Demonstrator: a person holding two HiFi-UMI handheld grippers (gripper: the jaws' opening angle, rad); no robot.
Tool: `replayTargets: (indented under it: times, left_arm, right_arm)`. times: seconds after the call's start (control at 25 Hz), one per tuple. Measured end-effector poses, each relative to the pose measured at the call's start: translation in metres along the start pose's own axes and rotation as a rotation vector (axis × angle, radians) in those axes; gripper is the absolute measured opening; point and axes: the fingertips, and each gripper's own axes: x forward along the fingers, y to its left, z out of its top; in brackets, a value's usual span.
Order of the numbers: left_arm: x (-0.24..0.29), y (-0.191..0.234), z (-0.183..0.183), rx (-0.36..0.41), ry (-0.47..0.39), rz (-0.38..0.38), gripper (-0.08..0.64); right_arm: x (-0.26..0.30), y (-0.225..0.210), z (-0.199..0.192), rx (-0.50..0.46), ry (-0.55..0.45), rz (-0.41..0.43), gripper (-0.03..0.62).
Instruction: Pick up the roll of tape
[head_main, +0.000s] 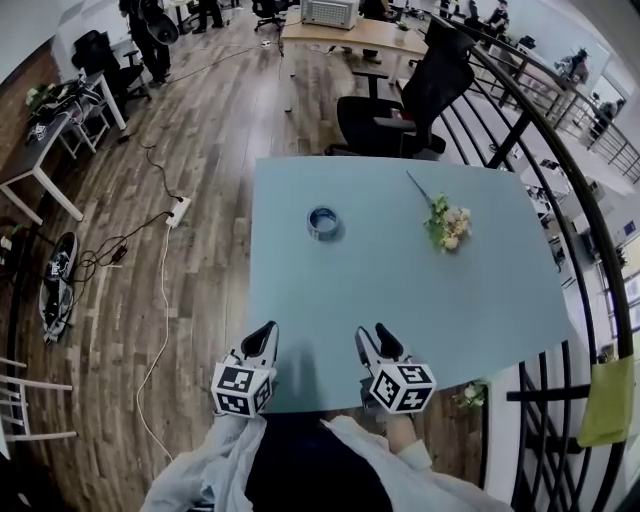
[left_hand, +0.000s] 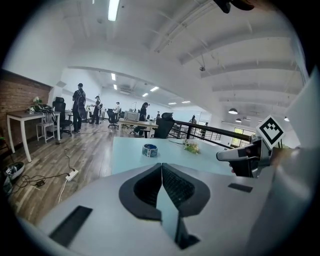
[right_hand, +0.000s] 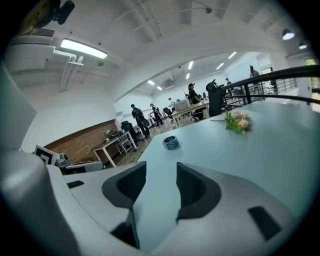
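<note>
The roll of tape (head_main: 323, 222) lies flat on the pale blue table (head_main: 400, 310), left of its middle and toward the far side. It also shows in the left gripper view as a small roll of tape (left_hand: 150, 150) and in the right gripper view as the roll of tape (right_hand: 170, 142). Both grippers hover at the table's near edge, well short of the roll. My left gripper (head_main: 265, 332) (left_hand: 161, 166) has its jaws pressed together on nothing. My right gripper (head_main: 374, 336) (right_hand: 161, 172) stands open, with bare table showing between its jaws.
A small bunch of flowers (head_main: 447, 225) lies right of the tape. A black office chair (head_main: 405, 100) stands behind the table's far edge. A black railing (head_main: 560, 200) runs along the right. Cables and a power strip (head_main: 178, 210) lie on the wooden floor at left.
</note>
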Motion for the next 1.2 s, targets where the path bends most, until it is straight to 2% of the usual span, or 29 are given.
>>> replayTargets:
  times: [0.28, 0.48, 0.72, 1.2]
  left_arm:
    - [0.025, 0.024, 0.013, -0.001, -0.007, 0.025, 0.017]
    - [0.049, 0.043, 0.031, -0.009, -0.035, 0.045, 0.017]
    - [0.085, 0.059, 0.048, -0.016, -0.06, 0.062, 0.017]
    - [0.153, 0.091, 0.054, -0.007, -0.043, 0.091, 0.017]
  right_arm:
    - [0.031, -0.008, 0.028, -0.023, 0.001, 0.016, 0.199]
    - [0.057, -0.016, 0.062, -0.036, -0.016, 0.02, 0.199]
    - [0.097, -0.024, 0.088, -0.024, -0.02, 0.047, 0.199]
    - [0.186, -0.049, 0.13, -0.041, -0.01, 0.084, 0.199]
